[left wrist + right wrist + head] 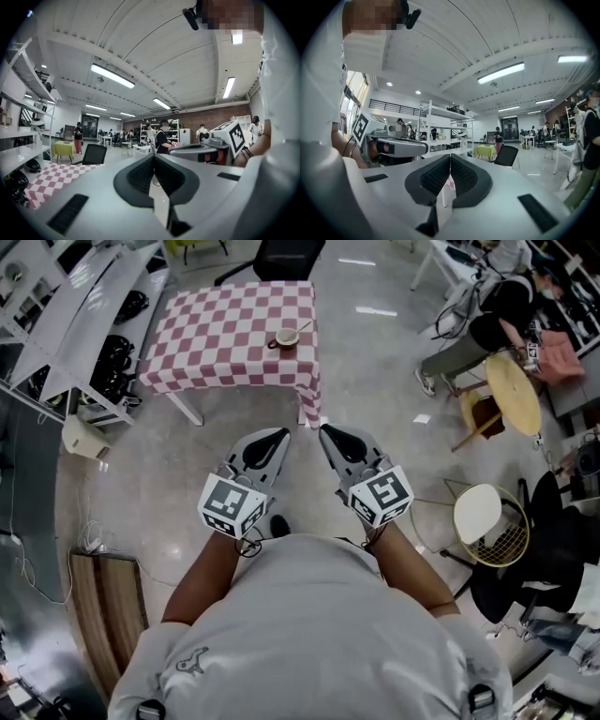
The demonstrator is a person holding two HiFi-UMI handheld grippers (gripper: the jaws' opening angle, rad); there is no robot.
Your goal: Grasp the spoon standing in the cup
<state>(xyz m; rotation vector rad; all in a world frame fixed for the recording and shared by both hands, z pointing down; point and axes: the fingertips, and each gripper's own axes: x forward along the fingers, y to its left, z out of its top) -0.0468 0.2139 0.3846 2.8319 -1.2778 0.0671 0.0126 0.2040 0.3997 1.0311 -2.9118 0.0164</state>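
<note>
Cup point(286, 337), seemingly holding spoon point(303, 327), far off; left claw point(280, 434), right claw point(324, 430) closed, empty.

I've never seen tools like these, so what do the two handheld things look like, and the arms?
Both the left gripper and the right gripper have smooth grey shells tapering forward, with black ribbed pads inside. Each carries a white cube with black square markers. The person wears a light grey short-sleeved T-shirt.

Grey T-shirt point(309, 634), short sleeves, small dark print point(192, 660) on one shoulder. Left claw point(283, 432) and right claw point(323, 428): grey shells, black ribbed pads point(261, 451), black-and-white marker cubes point(230, 504).
</note>
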